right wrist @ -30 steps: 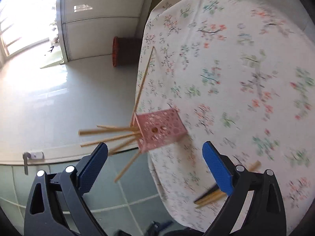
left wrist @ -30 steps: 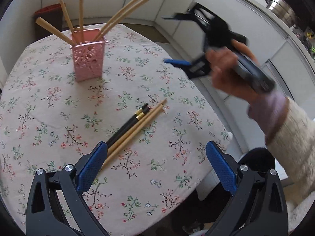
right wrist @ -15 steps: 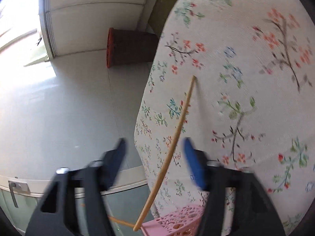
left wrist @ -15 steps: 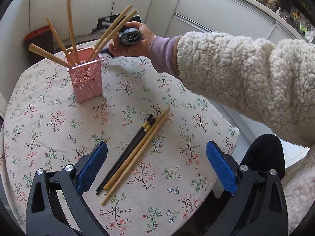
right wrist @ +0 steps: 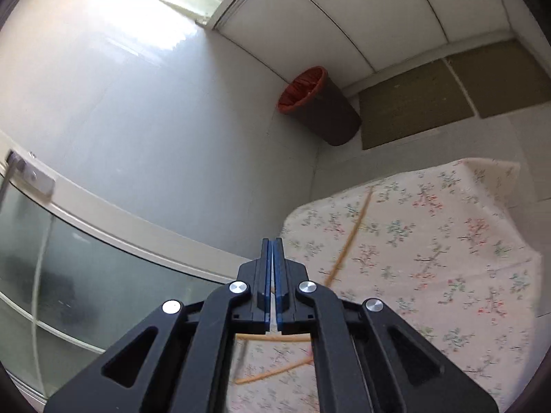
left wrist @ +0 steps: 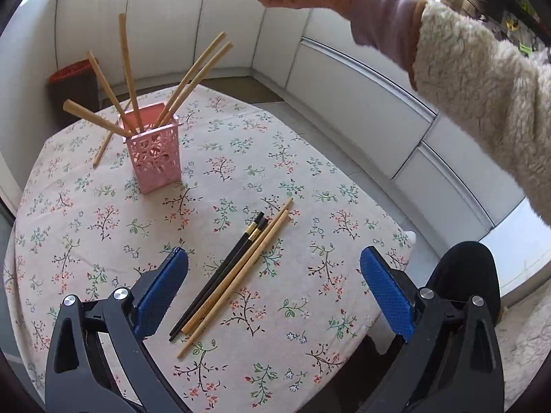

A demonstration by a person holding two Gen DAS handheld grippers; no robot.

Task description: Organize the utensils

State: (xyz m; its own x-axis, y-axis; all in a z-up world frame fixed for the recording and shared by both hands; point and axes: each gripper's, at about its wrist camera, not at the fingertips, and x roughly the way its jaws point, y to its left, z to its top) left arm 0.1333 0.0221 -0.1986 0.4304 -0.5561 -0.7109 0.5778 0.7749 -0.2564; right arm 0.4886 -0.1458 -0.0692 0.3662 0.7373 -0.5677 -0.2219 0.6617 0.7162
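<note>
Left wrist view, nearest first: the left gripper [left wrist: 273, 285] hangs over the floral tablecloth [left wrist: 310, 186] with its blue pads wide apart and nothing between them. Just beyond lie two black chopsticks [left wrist: 224, 272] and two bamboo chopsticks [left wrist: 241, 272], side by side and touching. Farther off stands the pink perforated holder [left wrist: 155, 158], upright, with five bamboo chopsticks [left wrist: 129, 72] fanned out of it; one more bamboo stick [left wrist: 103, 146] lies on the cloth behind it. Highest and farthest, the right gripper [right wrist: 272, 258] is held aloft, its jaws having just been closing, now pressed together on nothing
</note>
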